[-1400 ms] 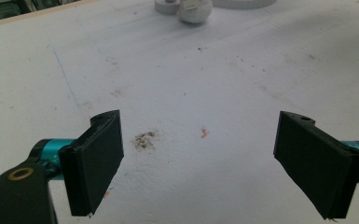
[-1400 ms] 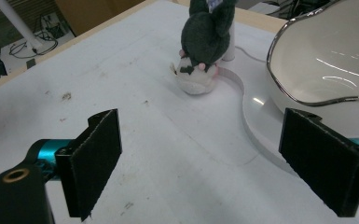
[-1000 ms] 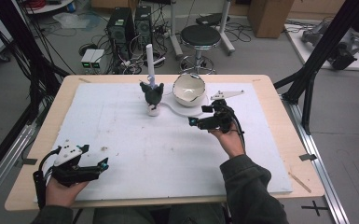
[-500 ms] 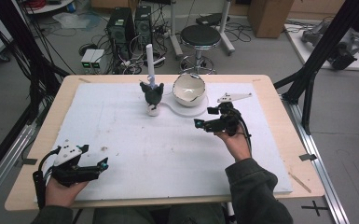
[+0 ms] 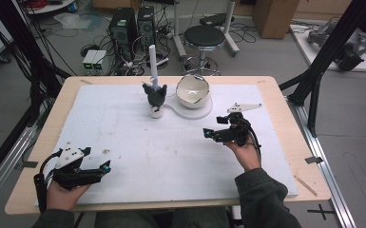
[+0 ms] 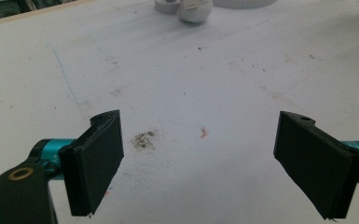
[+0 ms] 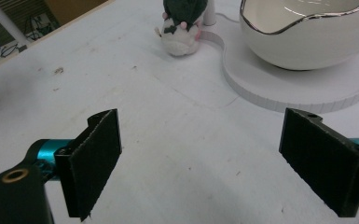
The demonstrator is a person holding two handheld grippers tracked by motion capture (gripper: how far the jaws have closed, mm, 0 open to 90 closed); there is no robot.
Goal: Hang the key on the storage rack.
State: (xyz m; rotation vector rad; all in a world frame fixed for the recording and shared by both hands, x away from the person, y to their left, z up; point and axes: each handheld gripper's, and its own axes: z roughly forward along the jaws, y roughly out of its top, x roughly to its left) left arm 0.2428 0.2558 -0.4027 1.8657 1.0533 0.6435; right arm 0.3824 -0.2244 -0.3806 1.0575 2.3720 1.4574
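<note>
At the lower left of the high view, the left gripper [image 5: 105, 166] sits in a hand near the table's front edge, low over the white sheet [image 5: 123, 142] that covers the wooden table [image 5: 38, 142]. In the left gripper view its two black jaws stand wide apart with nothing between them, over a small brown smudge [image 6: 143, 138] and a tiny red mark [image 6: 203, 133] on the sheet.

Right of centre in the high view, farther up the table, the right gripper [image 5: 207, 133] is held in the other hand, pointing left. In the right gripper view its jaws also gape wide and grip nothing; bare sheet lies between them.

Beyond that gripper, toward the upper middle of the high view, a small stuffed toy [image 5: 156, 97], dark above and white below, stands upright on the sheet. A white rod [image 5: 153, 59] rises just behind it. Just right of the toy, a white bowl [image 5: 192, 91] with a thin dark rim rests on a round white base [image 5: 204, 111]. In the right gripper view the toy [image 7: 182, 23] is at top centre and the bowl [image 7: 307, 32] fills the upper right.
</note>
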